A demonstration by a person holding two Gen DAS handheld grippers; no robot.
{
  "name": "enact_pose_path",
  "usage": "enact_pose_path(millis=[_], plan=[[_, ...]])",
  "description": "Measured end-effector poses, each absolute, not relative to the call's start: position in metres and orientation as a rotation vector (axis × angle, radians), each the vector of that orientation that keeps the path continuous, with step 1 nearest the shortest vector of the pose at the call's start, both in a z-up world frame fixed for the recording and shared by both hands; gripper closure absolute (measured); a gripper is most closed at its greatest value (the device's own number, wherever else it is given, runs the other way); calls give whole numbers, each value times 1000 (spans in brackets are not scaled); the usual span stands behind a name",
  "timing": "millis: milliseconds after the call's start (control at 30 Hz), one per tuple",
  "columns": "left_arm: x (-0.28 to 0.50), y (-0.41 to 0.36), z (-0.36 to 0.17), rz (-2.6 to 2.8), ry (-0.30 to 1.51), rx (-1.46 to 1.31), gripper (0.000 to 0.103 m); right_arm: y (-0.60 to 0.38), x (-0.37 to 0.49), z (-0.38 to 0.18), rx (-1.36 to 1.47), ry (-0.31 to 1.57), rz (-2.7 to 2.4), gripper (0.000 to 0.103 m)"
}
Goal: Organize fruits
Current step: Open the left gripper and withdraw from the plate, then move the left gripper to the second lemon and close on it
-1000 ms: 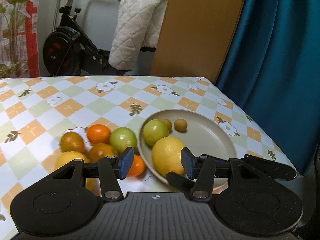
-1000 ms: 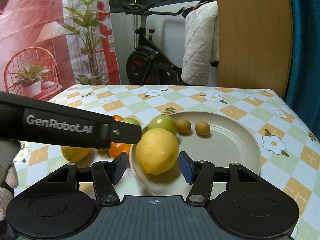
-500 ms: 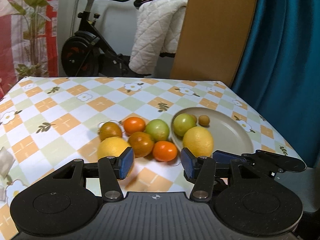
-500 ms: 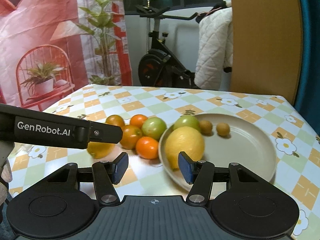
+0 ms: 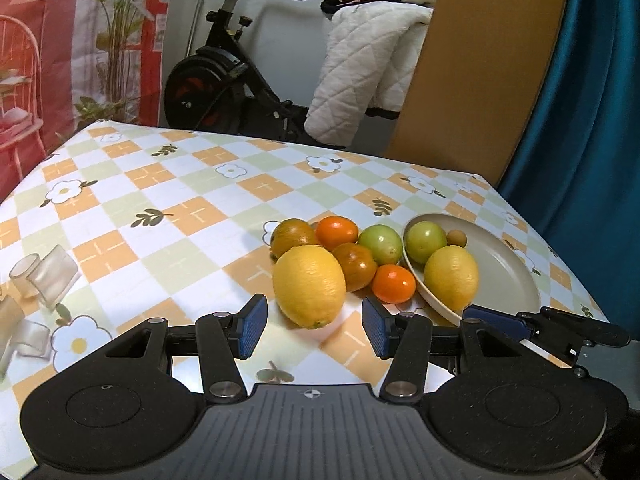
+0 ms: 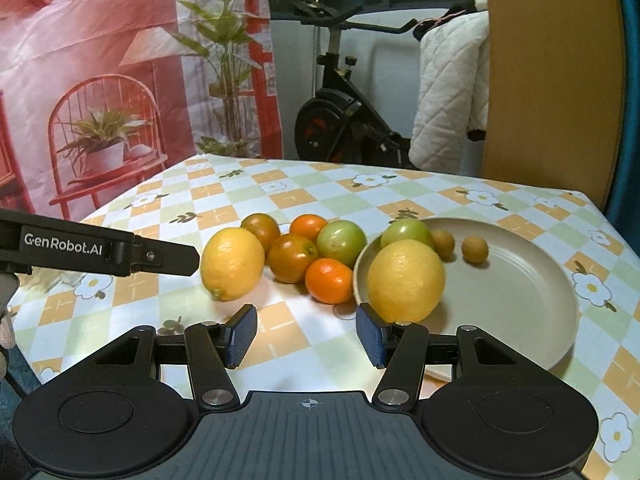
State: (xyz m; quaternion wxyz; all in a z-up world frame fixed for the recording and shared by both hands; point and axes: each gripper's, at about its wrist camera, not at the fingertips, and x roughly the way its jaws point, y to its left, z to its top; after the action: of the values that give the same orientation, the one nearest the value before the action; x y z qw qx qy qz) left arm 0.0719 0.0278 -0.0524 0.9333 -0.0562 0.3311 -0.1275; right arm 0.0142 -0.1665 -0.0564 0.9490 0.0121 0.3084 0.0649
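Observation:
A beige plate holds a yellow lemon, a green fruit and two small brown fruits. Left of it on the tablecloth lie a second lemon, two oranges, two dark orange-brown fruits and a green fruit. My left gripper is open and empty, just short of the loose lemon. My right gripper is open and empty, before the plate's near-left rim.
Clear plastic pieces lie at the table's left edge. The left gripper's body reaches in from the left in the right wrist view. An exercise bike, a wooden panel and a teal curtain stand behind the table.
Both grippers have pulled back from the plate. The left one has swung left, from the plate's lemon to the loose lemon. The lemon stays on the plate.

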Motion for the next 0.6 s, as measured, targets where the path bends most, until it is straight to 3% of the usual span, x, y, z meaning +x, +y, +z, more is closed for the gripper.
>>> enact_pose_path(millis=[600], plan=[[102, 39, -56, -250, 703, -192, 48, -131, 50, -61, -72, 625, 234, 52]])
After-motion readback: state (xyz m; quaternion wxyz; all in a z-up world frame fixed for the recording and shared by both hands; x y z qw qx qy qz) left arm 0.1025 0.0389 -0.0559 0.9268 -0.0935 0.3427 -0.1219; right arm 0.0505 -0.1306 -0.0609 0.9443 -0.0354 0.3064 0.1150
